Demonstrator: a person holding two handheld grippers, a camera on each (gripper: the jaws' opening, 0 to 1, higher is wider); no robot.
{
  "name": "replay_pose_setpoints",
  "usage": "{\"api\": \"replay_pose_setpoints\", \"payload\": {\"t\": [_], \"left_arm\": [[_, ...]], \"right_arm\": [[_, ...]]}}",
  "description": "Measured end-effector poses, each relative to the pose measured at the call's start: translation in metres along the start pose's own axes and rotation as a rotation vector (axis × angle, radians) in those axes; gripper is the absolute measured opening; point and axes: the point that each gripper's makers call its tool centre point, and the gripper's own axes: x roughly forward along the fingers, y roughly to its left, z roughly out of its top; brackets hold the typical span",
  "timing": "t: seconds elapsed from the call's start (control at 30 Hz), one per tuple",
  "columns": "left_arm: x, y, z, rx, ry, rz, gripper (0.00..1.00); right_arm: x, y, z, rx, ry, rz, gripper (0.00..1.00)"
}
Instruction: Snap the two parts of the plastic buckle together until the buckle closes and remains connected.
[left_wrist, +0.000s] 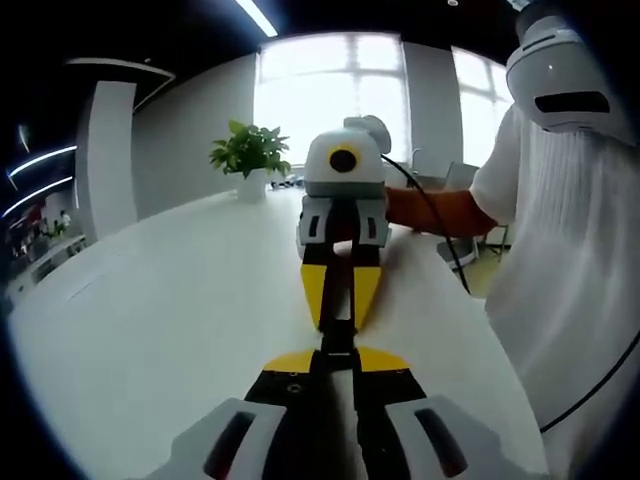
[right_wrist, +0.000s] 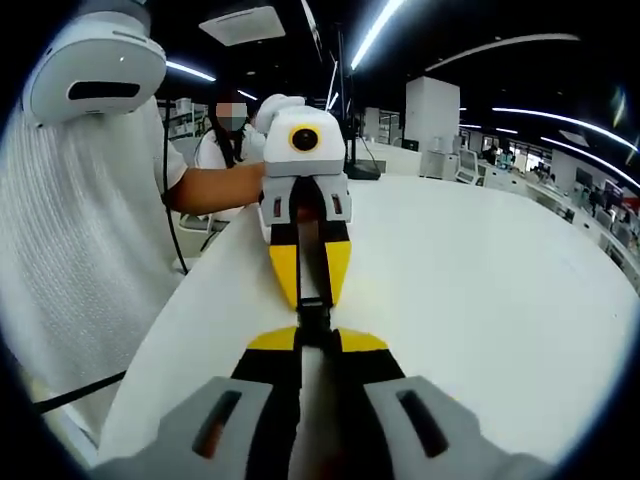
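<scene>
Left hand-held gripper (left_wrist: 338, 352) is rising from the bottom of the left gripper view with its yellow-tipped jaws drawn narrow on one end of the black plastic buckle (left_wrist: 340, 335). Facing it nose to nose, the right hand-held gripper (left_wrist: 340, 300) is pinching the other end, jaws equally narrow. The buckle is sitting between the two sets of tips, just above the white counter (left_wrist: 170, 320); whether its two parts are fully latched I cannot tell.

The right gripper view is showing the same meeting from the opposite side: the right hand-held gripper (right_wrist: 316, 338) at the bottom, the left hand-held gripper (right_wrist: 308, 285) facing it, the buckle (right_wrist: 312, 318) as a thin dark strip between them over the counter (right_wrist: 480, 290).

The left gripper view is taking in a white pot (left_wrist: 252, 186) holding a green leafy plant (left_wrist: 250, 148), standing on the counter before bright windows (left_wrist: 330, 85). The right gripper view is instead looking into a dim office with ceiling light strips (right_wrist: 385, 25). Both are catching the person in a white shirt (right_wrist: 80, 230), with a headset (right_wrist: 95, 65).
</scene>
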Motion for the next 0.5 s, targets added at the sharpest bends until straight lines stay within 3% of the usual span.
{"api": "replay_pose_setpoints", "payload": {"t": [0.37,0.5], "left_arm": [[-0.004,0.005,0.003,-0.012,-0.001,0.063,0.17],[-0.006,0.015,0.007,-0.038,-0.022,0.128,0.18]], "right_arm": [[0.001,-0.002,0.001,0.001,0.007,0.001,0.11],[0.001,-0.007,0.0,0.009,0.005,-0.013,0.11]]}}
